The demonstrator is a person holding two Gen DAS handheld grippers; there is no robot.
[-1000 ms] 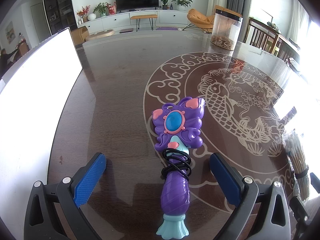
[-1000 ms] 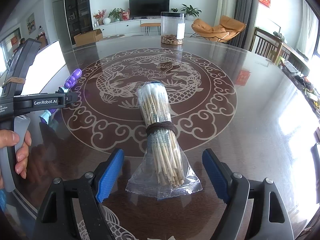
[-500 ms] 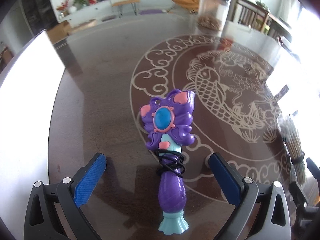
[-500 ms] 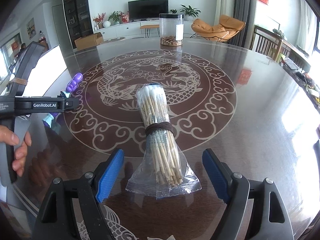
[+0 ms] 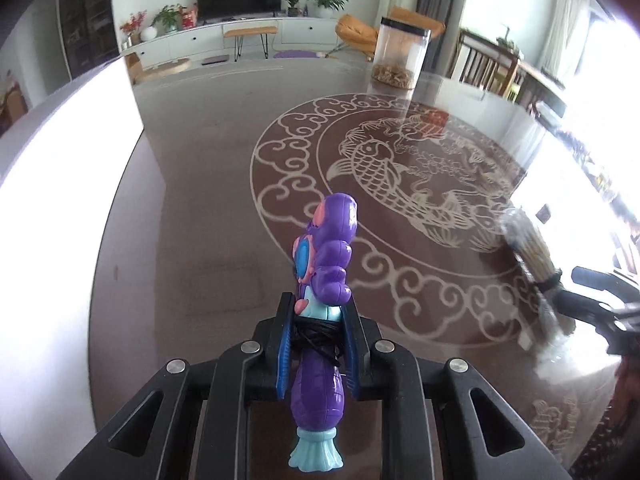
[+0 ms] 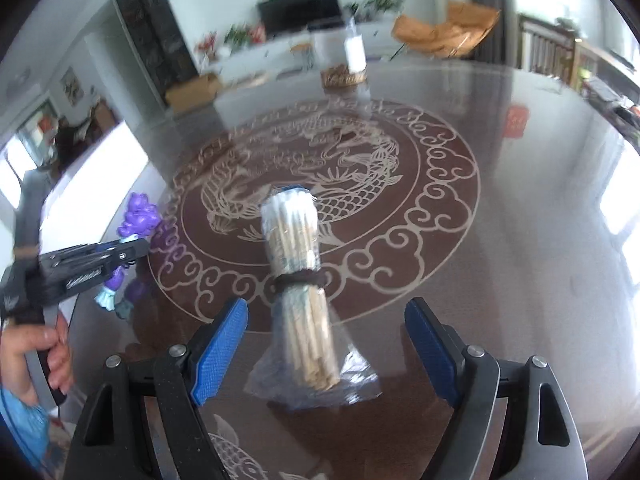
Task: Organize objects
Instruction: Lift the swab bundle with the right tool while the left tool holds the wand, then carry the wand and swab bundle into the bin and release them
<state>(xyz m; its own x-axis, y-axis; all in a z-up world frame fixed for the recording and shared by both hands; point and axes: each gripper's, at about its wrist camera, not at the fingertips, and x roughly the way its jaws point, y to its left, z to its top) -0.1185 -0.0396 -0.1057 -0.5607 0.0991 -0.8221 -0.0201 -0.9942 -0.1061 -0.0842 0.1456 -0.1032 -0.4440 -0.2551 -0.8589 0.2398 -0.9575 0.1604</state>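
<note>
A purple toy wand (image 5: 326,256) with a blue gem and a black cord round its neck is turned on edge. My left gripper (image 5: 318,320) is shut on it, jaws closing tight, blue pads pressing both sides of the neck. The right wrist view shows the same wand (image 6: 138,212) held just above the glossy table in the left gripper (image 6: 100,264). A bundle of wooden sticks (image 6: 298,280) in a clear bag, tied with a dark band, lies between the fingers of my right gripper (image 6: 326,344). That gripper is open, pads clear of the bag. The bundle (image 5: 532,248) also shows at the right.
The dark table (image 5: 200,200) bears a pale carp and cloud pattern. A clear jar (image 5: 400,56) stands at its far side. A bright white panel (image 5: 60,200) runs along the left edge. A person's hand (image 6: 40,352) grips the left tool's handle.
My left gripper has gone from wide open to shut on the wand's neck. The wand has turned from flat to on edge. The right gripper stays open over the stick bundle, its view shifted and blurred.
</note>
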